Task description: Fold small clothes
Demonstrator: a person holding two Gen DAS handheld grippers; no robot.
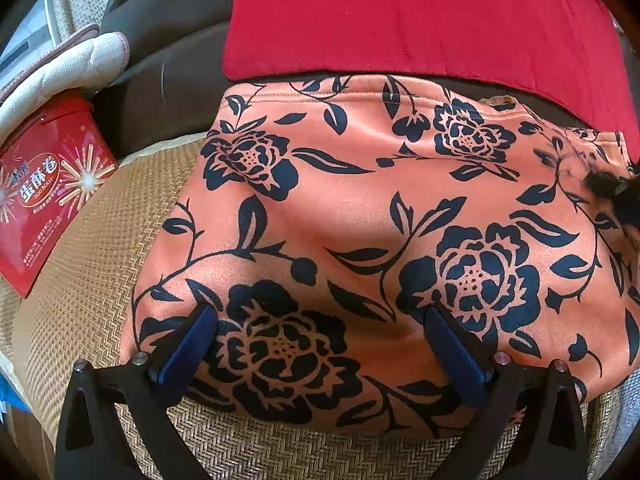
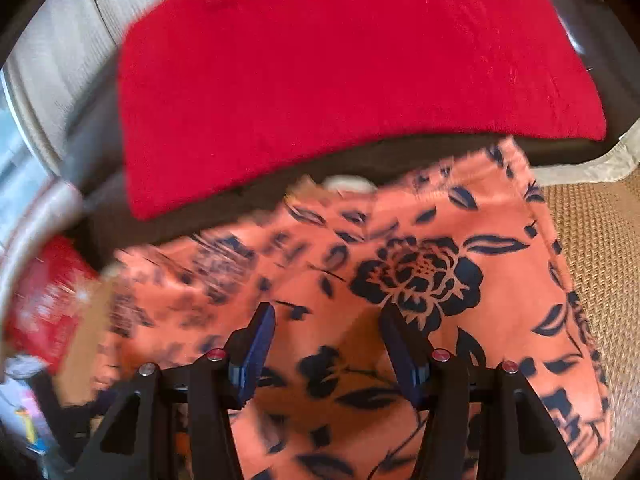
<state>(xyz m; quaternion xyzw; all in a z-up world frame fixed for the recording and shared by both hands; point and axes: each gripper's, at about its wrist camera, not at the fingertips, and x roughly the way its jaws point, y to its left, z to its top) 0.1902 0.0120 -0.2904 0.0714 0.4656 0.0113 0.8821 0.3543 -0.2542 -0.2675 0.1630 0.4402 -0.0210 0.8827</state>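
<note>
On the woven mat (image 1: 92, 280), the orange floral garment (image 1: 360, 208) lies spread flat, its stitched hem just short of the red cloth (image 1: 400, 16) behind it, with a strip of dark cushion showing between them. The left tongs (image 1: 320, 316) are spread wide over the garment's near edge, blue pads (image 1: 188, 344) low against the fabric with nothing pinched between them. The right tongs (image 2: 328, 312) are also spread, above the same garment (image 2: 460, 240), gripping nothing; that view is smeared on its left side, so contact there is hard to judge.

The likely trouble is a poor pinch. If either pair closes on the top layer only, the lower layer would probably stay behind and the fold would come out crooked or bunched. The fabric looks smooth and may slip from a shallow grip once lifted. A fold carried too far back could drag the hem onto the red cloth. The egg roll box (image 1: 44, 192) sits near the left edge and could get nudged by a wide sweep
</note>
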